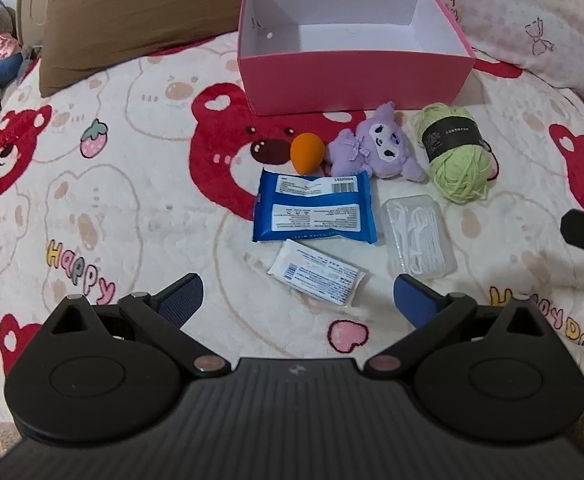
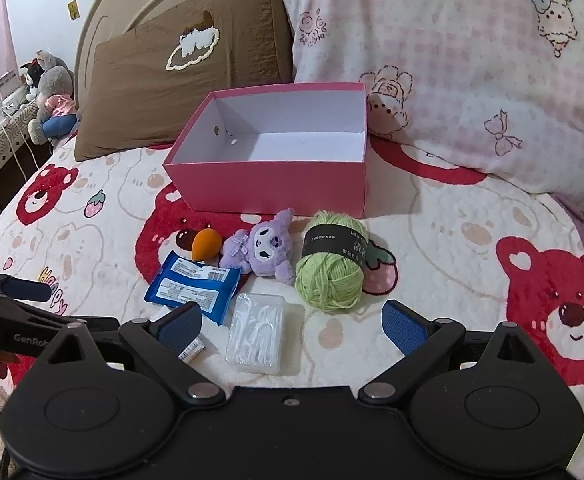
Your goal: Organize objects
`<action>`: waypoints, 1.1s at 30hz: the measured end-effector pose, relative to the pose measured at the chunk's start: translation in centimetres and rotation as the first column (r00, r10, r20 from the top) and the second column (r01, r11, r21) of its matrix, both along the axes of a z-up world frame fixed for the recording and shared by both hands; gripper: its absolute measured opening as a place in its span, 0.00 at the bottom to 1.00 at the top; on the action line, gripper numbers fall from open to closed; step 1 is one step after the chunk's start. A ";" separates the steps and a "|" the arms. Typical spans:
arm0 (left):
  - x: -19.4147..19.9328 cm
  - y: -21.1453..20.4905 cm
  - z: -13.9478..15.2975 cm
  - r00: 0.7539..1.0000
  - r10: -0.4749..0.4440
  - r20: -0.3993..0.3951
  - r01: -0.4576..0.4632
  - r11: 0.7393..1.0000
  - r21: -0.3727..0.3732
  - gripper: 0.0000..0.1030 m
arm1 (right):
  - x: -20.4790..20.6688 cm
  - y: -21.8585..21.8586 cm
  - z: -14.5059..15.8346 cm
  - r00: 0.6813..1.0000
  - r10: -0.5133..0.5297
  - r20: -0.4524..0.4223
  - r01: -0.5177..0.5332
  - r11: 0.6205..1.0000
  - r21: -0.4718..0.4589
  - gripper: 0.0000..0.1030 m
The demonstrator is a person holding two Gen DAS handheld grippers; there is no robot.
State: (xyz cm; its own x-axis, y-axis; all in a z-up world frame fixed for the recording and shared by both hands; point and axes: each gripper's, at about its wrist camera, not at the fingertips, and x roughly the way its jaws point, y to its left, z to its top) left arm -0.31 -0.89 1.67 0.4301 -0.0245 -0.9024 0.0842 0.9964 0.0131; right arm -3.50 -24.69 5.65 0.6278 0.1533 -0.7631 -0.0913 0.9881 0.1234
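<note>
Claws, left gripper [image 1: 298,298] and right gripper [image 2: 292,322], both gaped, holding nothing. Left should pinch the flat white packet [image 1: 317,276] sideways, then lift toward the pink cardboard box [image 1: 356,76] at twelve o'clock.

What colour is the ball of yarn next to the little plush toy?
Light green yarn with a black paper band, beside the purple plush toy. The right wrist view shows it best.

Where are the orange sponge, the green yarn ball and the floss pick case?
orange sponge [image 1: 307,153], left wrist view, its rounded middle
green yarn ball [image 2: 329,277], right wrist view, wound strands below the label
floss pick case [image 2: 257,331], right wrist view, its clear lid
</note>
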 end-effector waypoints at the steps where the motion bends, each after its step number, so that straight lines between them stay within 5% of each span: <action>1: 0.0 0.0 0.0 1.000 -0.003 -0.002 0.003 1.000 -0.006 1.00 | 0.0 0.0 0.0 1.000 0.002 0.001 -0.002 1.000 -0.001 0.96; 33: 0.1 2.2 -0.6 0.998 0.063 -0.014 -0.064 0.998 -0.028 1.00 | 0.6 0.7 -0.2 1.000 -0.011 -0.016 0.010 0.998 -0.058 0.96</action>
State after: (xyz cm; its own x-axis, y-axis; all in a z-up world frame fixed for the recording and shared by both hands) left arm -0.23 1.27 1.05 0.4198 -0.0235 -0.9073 0.0209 0.9996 -0.0163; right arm -2.89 -24.04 5.44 0.6163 0.1021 -0.7808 -0.0796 0.9946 0.0672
